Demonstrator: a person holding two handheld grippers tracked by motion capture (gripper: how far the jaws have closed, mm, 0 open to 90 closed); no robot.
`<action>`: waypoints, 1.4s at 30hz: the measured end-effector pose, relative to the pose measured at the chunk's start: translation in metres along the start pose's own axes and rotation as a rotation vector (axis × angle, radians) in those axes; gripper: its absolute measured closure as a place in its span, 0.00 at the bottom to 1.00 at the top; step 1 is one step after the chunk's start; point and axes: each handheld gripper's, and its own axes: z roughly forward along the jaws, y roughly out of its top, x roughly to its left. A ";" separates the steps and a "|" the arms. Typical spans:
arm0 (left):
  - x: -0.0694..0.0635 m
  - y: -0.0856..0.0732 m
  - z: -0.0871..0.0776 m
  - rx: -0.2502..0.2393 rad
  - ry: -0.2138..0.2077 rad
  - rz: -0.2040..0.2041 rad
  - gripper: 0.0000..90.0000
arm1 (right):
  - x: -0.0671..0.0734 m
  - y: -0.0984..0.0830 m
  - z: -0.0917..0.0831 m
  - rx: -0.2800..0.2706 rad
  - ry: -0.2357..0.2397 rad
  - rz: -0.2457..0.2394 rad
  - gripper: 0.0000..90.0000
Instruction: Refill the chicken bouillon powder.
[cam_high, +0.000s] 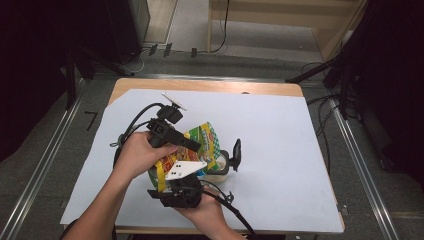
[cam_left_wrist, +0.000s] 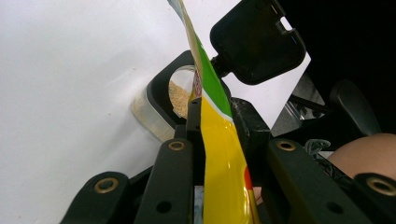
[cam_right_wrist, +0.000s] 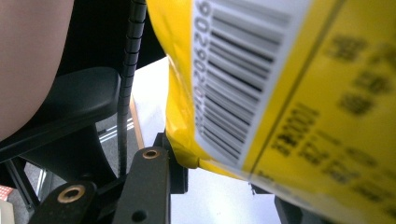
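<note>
Broadly, the surface (cam_high: 280, 150) is covered by a white sheet, its wooden far edge showing beyond the sheet, and the work sits toward the near edge, a little left of the middle. Largest of the things there is the bag (cam_high: 200, 145), yellow and green with a barcode on one face, held up off the surface and tilted between both grippers. Under its lower end stands a clear jar (cam_high: 218, 167) with pale crumbs inside and a black rim, its black lid (cam_high: 236, 154) hinged up on the right side. From the left, the left gripper (cam_high: 187, 144) comes in over the bag; in the left gripper view its jaws are pressed onto the bag's thin edge (cam_left_wrist: 219, 140), pinching it just above the jar (cam_left_wrist: 159, 109). Nearer the front edge, the right gripper (cam_high: 177, 187) pinches the bag's yellow bottom corner (cam_right_wrist: 187, 149).
</note>
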 end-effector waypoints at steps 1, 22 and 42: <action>0.000 0.000 0.000 0.000 0.000 0.000 0.87 | 0.000 0.000 0.000 0.000 0.000 0.000 0.74; 0.000 0.000 -0.001 -0.003 0.002 0.002 0.86 | 0.000 0.001 0.000 -0.003 0.006 0.000 0.74; -0.001 0.000 -0.001 -0.007 0.007 0.004 0.86 | 0.002 0.001 0.001 -0.004 -0.003 -0.009 0.72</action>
